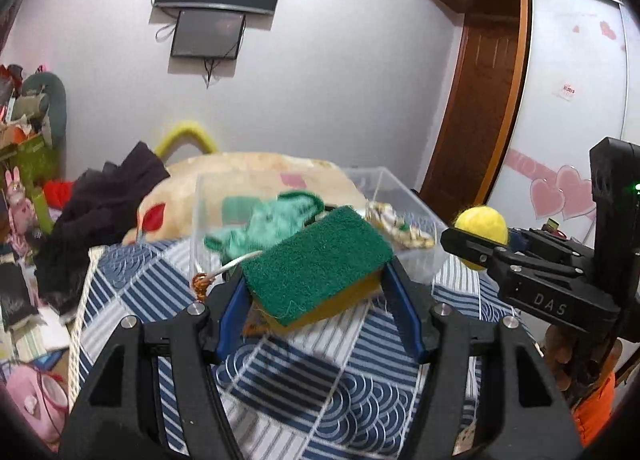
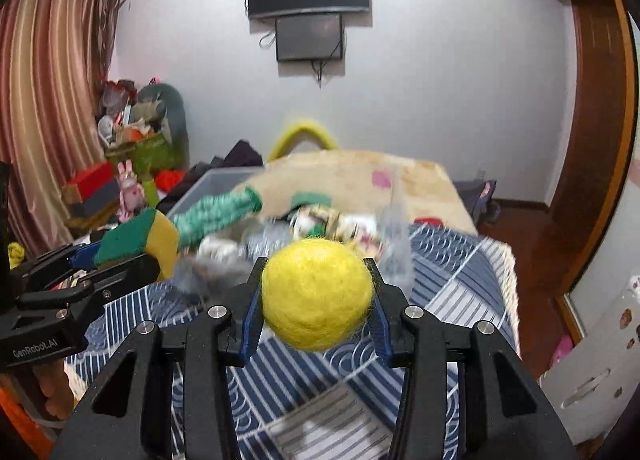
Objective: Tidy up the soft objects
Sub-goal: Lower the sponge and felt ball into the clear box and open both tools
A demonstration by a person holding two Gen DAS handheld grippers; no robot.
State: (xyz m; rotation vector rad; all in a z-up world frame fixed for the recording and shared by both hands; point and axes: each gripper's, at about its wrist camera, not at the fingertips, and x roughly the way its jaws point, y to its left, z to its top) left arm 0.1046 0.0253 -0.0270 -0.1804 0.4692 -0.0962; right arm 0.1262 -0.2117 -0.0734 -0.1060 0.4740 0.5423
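My left gripper [image 1: 316, 280] is shut on a green-and-yellow sponge [image 1: 316, 260] and holds it above the bed, just short of a clear plastic bin [image 1: 416, 200]. My right gripper [image 2: 318, 296] is shut on a fuzzy yellow ball [image 2: 318, 294], also above the bed. The ball shows in the left wrist view [image 1: 482, 230], to the right of the bin; the sponge shows in the right wrist view [image 2: 138, 238] at the left. The bin holds a green knitted cloth [image 1: 272, 226] and a patterned soft item [image 1: 400, 226].
The bed has a blue-and-white patterned cover [image 1: 304, 372] and a beige blanket [image 1: 248, 172] behind the bin. Dark clothes [image 1: 104, 212] lie at the left. Clutter and boxes [image 2: 132, 148] stand by the curtain. A wooden door [image 1: 476, 108] is at the right.
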